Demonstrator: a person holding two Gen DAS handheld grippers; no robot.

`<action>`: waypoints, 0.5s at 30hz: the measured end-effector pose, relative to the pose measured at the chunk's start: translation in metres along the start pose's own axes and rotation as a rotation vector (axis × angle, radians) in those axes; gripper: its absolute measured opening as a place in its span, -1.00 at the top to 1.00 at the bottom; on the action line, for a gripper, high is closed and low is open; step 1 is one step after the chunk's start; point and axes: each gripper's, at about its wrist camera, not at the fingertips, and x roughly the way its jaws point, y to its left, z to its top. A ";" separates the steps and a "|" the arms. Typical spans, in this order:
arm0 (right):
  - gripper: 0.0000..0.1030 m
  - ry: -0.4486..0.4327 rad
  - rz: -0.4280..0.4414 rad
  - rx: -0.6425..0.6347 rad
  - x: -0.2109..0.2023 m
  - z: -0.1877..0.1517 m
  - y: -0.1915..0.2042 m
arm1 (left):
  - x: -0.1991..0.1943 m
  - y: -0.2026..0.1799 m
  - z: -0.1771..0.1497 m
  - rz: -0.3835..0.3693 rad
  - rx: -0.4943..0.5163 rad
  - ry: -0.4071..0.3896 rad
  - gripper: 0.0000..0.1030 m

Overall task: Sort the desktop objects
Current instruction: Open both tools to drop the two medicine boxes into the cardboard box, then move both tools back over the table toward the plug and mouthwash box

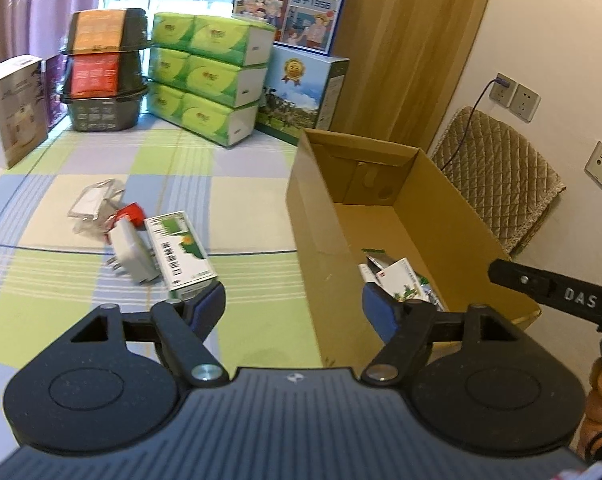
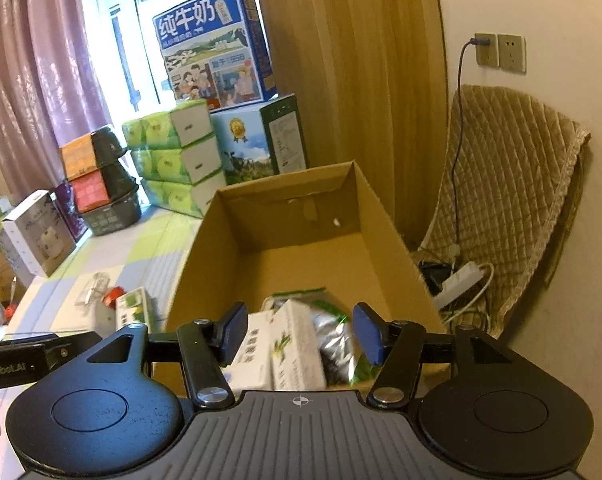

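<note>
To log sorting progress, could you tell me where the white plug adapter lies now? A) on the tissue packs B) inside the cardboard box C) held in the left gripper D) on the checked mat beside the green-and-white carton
D: the white plug adapter lies on the checked mat, against the green-and-white carton, outside the cardboard box.

The tall blue cardboard milk carton (image 2: 213,46) reads "纯牛奶" in big white characters (smaller print below is illegible). The black bar of the right gripper (image 1: 557,292) shows "DAS"; the black bar of the left gripper (image 2: 11,364) shows "enRobot.AI".
</note>
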 end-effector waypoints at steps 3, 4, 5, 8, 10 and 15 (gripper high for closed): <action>-0.22 0.007 0.013 -0.005 -0.010 -0.007 0.013 | -0.011 0.008 -0.005 0.012 -0.003 -0.002 -0.42; -0.29 0.012 0.020 -0.006 -0.013 -0.010 0.018 | -0.014 0.010 -0.007 0.017 -0.006 -0.003 -0.43; -0.35 0.017 0.029 -0.009 -0.015 -0.012 0.022 | -0.018 0.013 -0.009 0.026 -0.011 -0.006 -0.44; -0.46 0.027 0.053 -0.036 -0.021 -0.018 0.039 | -0.028 0.024 -0.015 0.046 -0.018 -0.008 -0.53; -0.57 0.029 0.066 -0.048 -0.025 -0.023 0.050 | -0.035 0.031 -0.018 0.058 -0.025 -0.011 -0.56; -0.66 0.042 0.094 -0.082 -0.030 -0.031 0.072 | -0.050 0.049 -0.025 0.087 -0.042 -0.017 -0.64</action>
